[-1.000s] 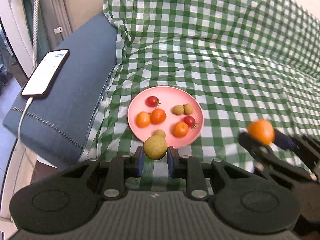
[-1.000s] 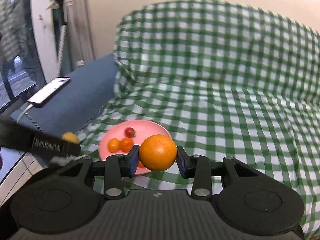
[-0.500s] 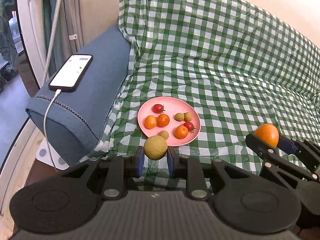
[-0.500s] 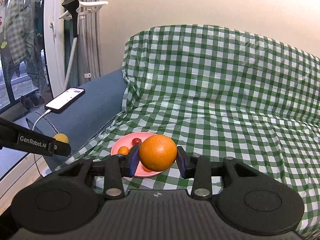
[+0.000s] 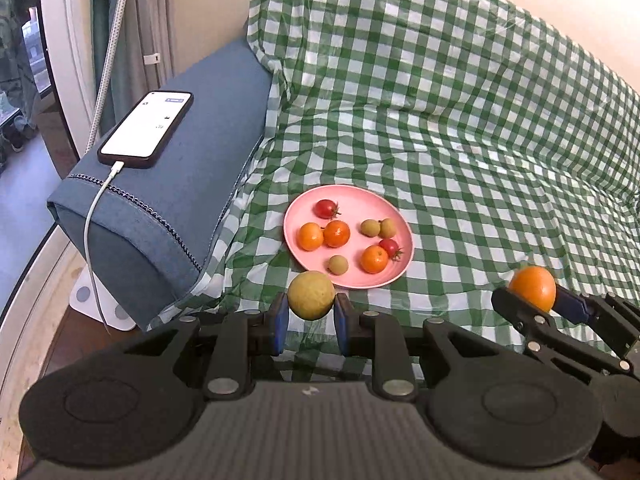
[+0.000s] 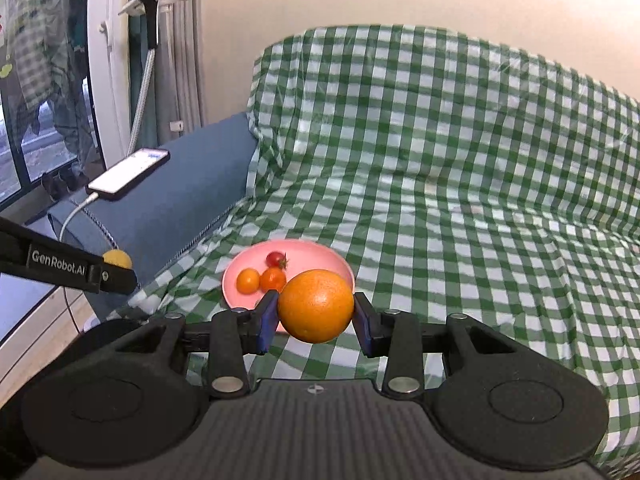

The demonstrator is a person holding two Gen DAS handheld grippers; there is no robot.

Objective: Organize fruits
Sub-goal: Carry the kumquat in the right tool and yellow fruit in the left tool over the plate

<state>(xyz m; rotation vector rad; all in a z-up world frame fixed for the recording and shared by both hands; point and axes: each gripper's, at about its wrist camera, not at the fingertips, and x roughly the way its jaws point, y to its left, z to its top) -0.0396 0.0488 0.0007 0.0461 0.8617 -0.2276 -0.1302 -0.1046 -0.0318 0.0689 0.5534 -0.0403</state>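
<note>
The left gripper (image 5: 311,323) is clenching a round yellow-green fruit (image 5: 311,295) between its blue-padded fingers (image 5: 280,325), the fruit sitting high in the grip and showing above the finger tips. Seen from the right wrist, this same fruit is peeking out as a yellow ball behind the black finger bearing the white GenRobot.AI lettering. The right gripper (image 6: 315,323) is grasping a large round orange (image 6: 316,305), its blue pads pressing on the two sides of the orange. From the left wrist, the right gripper is appearing at the right edge with the orange held over the green-and-white checked plastic cloth (image 5: 460,128), well apart from the left one.

Just beyond the left fingers, a round pink plate (image 5: 304,210) is lying flat on the checked cloth, which is covering a sofa seat and backrest. The plate is carrying two red cherry tomatoes (image 5: 326,208), three small orange fruits (image 5: 336,233) and three small olive-green fruits (image 5: 370,227), in loose pairs. To the left, a blue-grey fabric sofa armrest (image 5: 192,184) is bearing a smartphone with a lit white screen (image 5: 147,128), and a white charging cable (image 5: 90,240) is hanging from it down the armrest's front
</note>
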